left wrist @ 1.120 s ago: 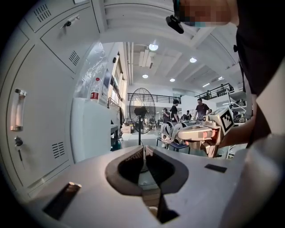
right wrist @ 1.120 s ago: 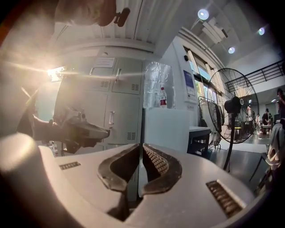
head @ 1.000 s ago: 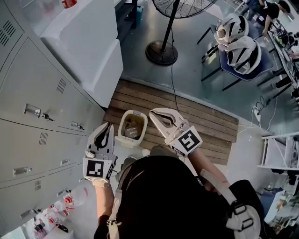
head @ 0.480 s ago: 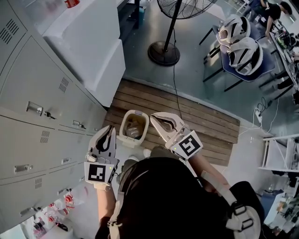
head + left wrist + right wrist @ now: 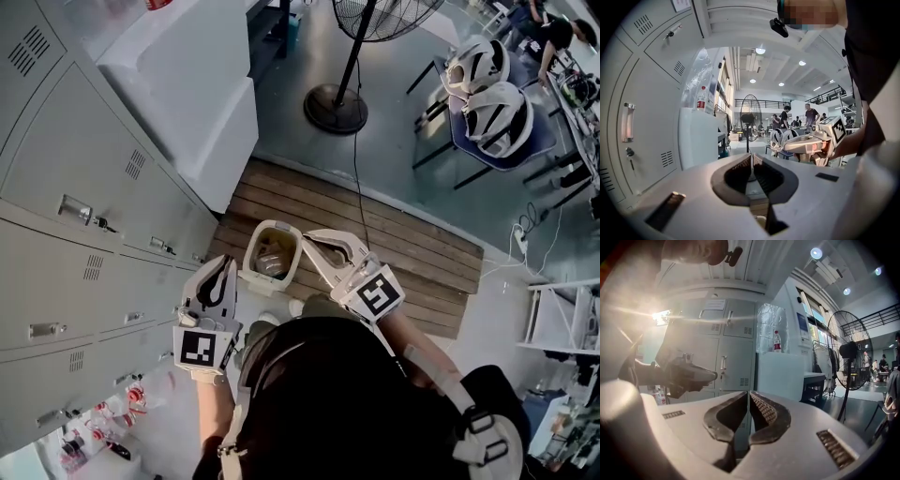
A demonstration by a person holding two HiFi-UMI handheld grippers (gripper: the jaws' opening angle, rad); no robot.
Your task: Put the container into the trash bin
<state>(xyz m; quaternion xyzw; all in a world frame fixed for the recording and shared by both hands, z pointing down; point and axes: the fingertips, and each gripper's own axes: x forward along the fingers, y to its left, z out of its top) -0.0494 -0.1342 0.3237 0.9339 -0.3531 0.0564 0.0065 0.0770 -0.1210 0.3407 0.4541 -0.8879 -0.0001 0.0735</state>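
A cream trash bin (image 5: 249, 274) stands open on wooden slats below me, with a clear plastic container (image 5: 272, 259) lying inside it. My left gripper (image 5: 226, 262) hovers just left of the bin, its jaws shut with nothing between them (image 5: 752, 156). Just right of the bin is my right gripper (image 5: 310, 237), also shut and empty (image 5: 749, 393). Each gripper shows in the other's view: the right gripper (image 5: 786, 148) and the left gripper (image 5: 712, 376).
Grey lockers (image 5: 66, 216) line the left side, with a white cabinet (image 5: 192, 84) beyond them. A standing fan's base (image 5: 336, 109) and its cord (image 5: 356, 178) lie past the wooden slats (image 5: 412, 248). White chairs (image 5: 492, 112) stand at the far right.
Both grippers stay beside the bin where they were. Only the head view has shifted slightly.
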